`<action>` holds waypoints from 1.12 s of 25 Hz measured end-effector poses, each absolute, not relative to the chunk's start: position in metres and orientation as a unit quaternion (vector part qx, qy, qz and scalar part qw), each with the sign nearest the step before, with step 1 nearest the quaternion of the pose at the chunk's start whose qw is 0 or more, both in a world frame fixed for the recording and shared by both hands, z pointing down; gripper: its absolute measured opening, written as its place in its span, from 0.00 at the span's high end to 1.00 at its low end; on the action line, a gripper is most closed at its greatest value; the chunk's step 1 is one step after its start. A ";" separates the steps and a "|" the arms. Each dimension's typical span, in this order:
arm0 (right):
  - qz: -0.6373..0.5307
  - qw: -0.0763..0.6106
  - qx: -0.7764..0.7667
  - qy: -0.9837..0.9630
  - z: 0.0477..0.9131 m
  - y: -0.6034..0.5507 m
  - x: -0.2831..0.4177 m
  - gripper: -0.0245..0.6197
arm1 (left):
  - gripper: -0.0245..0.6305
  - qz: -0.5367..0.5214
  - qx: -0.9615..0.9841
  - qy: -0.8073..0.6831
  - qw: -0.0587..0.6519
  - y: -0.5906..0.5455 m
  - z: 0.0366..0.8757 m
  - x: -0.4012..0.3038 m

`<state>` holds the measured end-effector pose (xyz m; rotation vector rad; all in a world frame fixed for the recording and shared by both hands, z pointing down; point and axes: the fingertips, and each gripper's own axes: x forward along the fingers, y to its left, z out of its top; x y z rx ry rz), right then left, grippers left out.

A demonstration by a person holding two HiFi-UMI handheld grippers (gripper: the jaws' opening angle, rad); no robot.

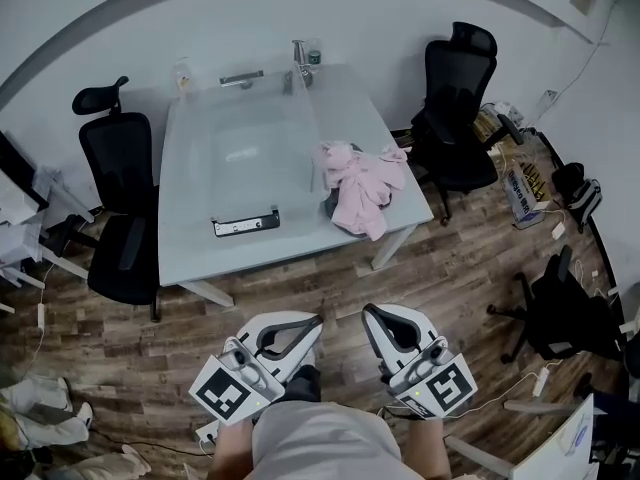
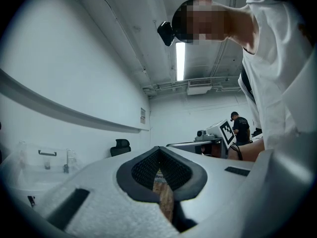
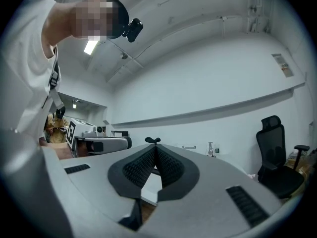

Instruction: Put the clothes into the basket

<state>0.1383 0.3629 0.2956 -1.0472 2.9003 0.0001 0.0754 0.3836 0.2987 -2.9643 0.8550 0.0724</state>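
A heap of pink clothes [image 1: 360, 183] lies on the right side of the pale grey table [image 1: 200, 238], part of it hanging over the near right edge. A see-through bin [image 1: 255, 133] seems to stand on the table's middle and back; its walls are hard to make out. Both grippers are low in the head view, over the wooden floor, well short of the table. My left gripper [image 1: 318, 320] [image 2: 158, 148] has its tips touching, nothing between them. My right gripper [image 1: 368, 311] [image 3: 156, 147] is likewise shut and holds nothing.
Black office chairs stand left of the table [image 1: 120, 198], at its back right [image 1: 455, 108] and on the floor to the right [image 1: 560, 308]. A flat black-and-white item [image 1: 245, 224] lies near the table's front edge. A bottle [image 1: 300, 58] stands at the back.
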 end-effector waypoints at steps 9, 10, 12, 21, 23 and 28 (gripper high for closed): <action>0.000 0.027 -0.364 0.931 0.298 0.301 0.126 0.95 | 0.96 0.010 -0.966 0.257 0.022 0.320 0.304 0.058; 0.003 0.026 -0.365 0.930 0.298 0.296 0.125 0.95 | 0.96 0.012 -0.967 0.254 0.023 0.314 0.303 0.058; 0.009 0.021 -0.367 0.930 0.298 0.287 0.122 0.95 | 0.96 0.017 -0.969 0.247 0.023 0.303 0.302 0.058; 0.008 0.005 -0.377 0.926 0.301 0.248 0.123 0.95 | 0.96 0.022 -0.973 0.228 0.016 0.261 0.300 0.063; 0.006 0.004 -0.375 0.927 0.303 0.237 0.127 0.95 | 0.96 0.019 -0.973 0.228 0.017 0.250 0.302 0.067; 0.005 0.006 -0.366 0.931 0.307 0.199 0.139 0.95 | 0.96 0.021 -0.971 0.235 0.022 0.216 0.304 0.079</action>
